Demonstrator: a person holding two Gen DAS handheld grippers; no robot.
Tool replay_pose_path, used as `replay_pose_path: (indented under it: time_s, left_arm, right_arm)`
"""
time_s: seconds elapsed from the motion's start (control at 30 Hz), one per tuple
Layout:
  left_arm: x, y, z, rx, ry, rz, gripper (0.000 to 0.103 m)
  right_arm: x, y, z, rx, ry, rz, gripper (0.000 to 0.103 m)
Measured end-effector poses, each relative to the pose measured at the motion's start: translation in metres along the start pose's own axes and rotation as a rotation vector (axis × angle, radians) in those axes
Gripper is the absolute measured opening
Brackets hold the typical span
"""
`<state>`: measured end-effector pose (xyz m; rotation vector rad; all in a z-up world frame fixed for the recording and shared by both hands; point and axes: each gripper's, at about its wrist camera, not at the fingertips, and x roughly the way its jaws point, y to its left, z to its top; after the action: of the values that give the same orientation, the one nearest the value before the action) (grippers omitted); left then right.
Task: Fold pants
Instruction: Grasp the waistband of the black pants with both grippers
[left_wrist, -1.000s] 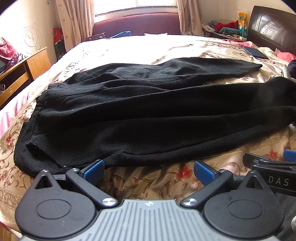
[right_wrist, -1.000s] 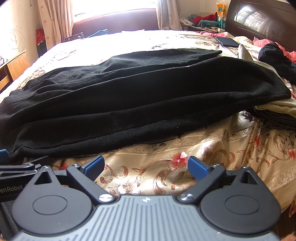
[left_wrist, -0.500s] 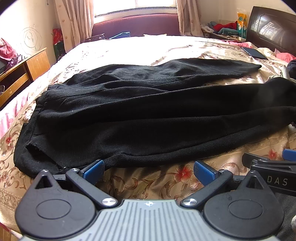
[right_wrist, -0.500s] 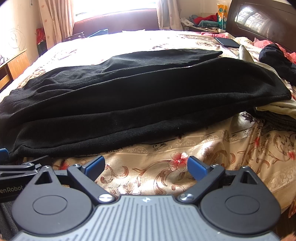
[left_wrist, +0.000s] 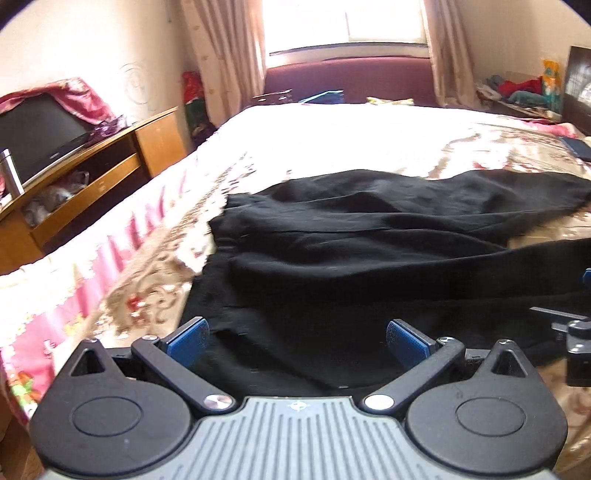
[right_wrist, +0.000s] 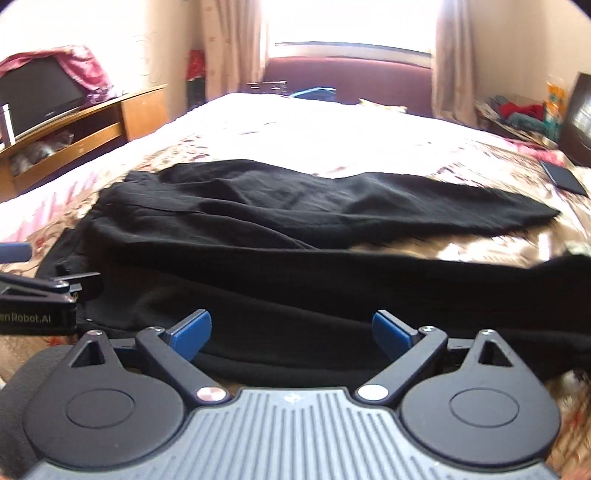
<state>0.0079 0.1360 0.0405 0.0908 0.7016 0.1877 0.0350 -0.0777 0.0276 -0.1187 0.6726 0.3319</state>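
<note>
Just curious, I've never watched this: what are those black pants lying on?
The black pants lie on a floral bedspread, which shows all around them. Whatever lies directly beneath the fabric is covered and cannot be seen.

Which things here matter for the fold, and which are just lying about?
For the job:
black pants spread on the bed
left claw, open at the near edge
right claw, open at the near edge

Lying about:
TV on the wooden cabinet
dark flat item on the bedspread
clothes pile by the headboard
</note>
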Motion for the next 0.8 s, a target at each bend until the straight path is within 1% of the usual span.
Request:
replay_pose_path:
  time_s: [0.07, 0.1, 0.13, 0.2, 0.27, 0.37, 0.4, 0.43, 0.47, 0.5, 0.53, 0.57, 0.6, 0.67, 0.7, 0.73, 0.77, 0.8]
  left_arm:
    - [0.017, 0.031, -0.005, -0.015, 0.044, 0.07, 0.103]
    - [0.025, 0.046, -0.009, -0.018, 0.073, 0.092, 0.103]
    - [0.03, 0.055, -0.012, -0.021, 0.085, 0.096, 0.103]
    - [0.039, 0.069, -0.016, -0.021, 0.102, 0.086, 0.103]
    - [0.047, 0.076, -0.017, -0.01, 0.107, 0.058, 0.103]
    - [0.061, 0.08, -0.014, 0.02, 0.112, 0.002, 0.103]
    - [0.067, 0.08, -0.013, 0.04, 0.119, -0.01, 0.102]
    - [0.073, 0.079, -0.013, 0.062, 0.131, -0.019, 0.095]
    - [0.08, 0.078, -0.014, 0.085, 0.147, -0.033, 0.091]
    - [0.089, 0.078, -0.015, 0.092, 0.169, -0.062, 0.081]
    - [0.094, 0.08, -0.016, 0.081, 0.189, -0.105, 0.073]
    - [0.097, 0.083, -0.017, 0.062, 0.198, -0.146, 0.068]
    - [0.098, 0.087, -0.018, 0.044, 0.197, -0.179, 0.065]
    - [0.099, 0.094, -0.019, 0.022, 0.192, -0.222, 0.061]
    - [0.099, 0.1, -0.019, 0.006, 0.19, -0.246, 0.059]
    - [0.097, 0.104, -0.019, -0.011, 0.19, -0.27, 0.057]
    - [0.097, 0.109, -0.019, -0.026, 0.189, -0.291, 0.056]
    - [0.095, 0.114, -0.018, -0.037, 0.187, -0.306, 0.054]
  right_arm:
    - [0.013, 0.025, 0.013, -0.067, 0.007, 0.085, 0.093]
    - [0.019, 0.037, 0.018, -0.098, 0.011, 0.124, 0.093]
    - [0.025, 0.05, 0.022, -0.128, 0.014, 0.16, 0.093]
    - [0.038, 0.074, 0.03, -0.193, 0.026, 0.234, 0.093]
    - [0.05, 0.099, 0.033, -0.258, 0.045, 0.295, 0.093]
    - [0.072, 0.131, 0.033, -0.357, 0.087, 0.336, 0.09]
    - [0.078, 0.138, 0.032, -0.392, 0.103, 0.344, 0.087]
    - [0.086, 0.146, 0.031, -0.421, 0.125, 0.337, 0.083]
    - [0.093, 0.153, 0.029, -0.438, 0.153, 0.328, 0.081]
    - [0.1, 0.157, 0.028, -0.442, 0.185, 0.327, 0.075]
    - [0.11, 0.16, 0.026, -0.433, 0.234, 0.34, 0.067]
    - [0.115, 0.161, 0.024, -0.421, 0.26, 0.353, 0.063]
    - [0.116, 0.16, 0.021, -0.414, 0.272, 0.355, 0.058]
    - [0.116, 0.168, 0.019, -0.447, 0.272, 0.334, 0.052]
    - [0.116, 0.171, 0.018, -0.459, 0.276, 0.334, 0.043]
    - [0.116, 0.174, 0.019, -0.456, 0.287, 0.342, 0.031]
    - [0.116, 0.178, 0.019, -0.456, 0.292, 0.339, 0.027]
    - [0.115, 0.181, 0.019, -0.46, 0.297, 0.345, 0.02]
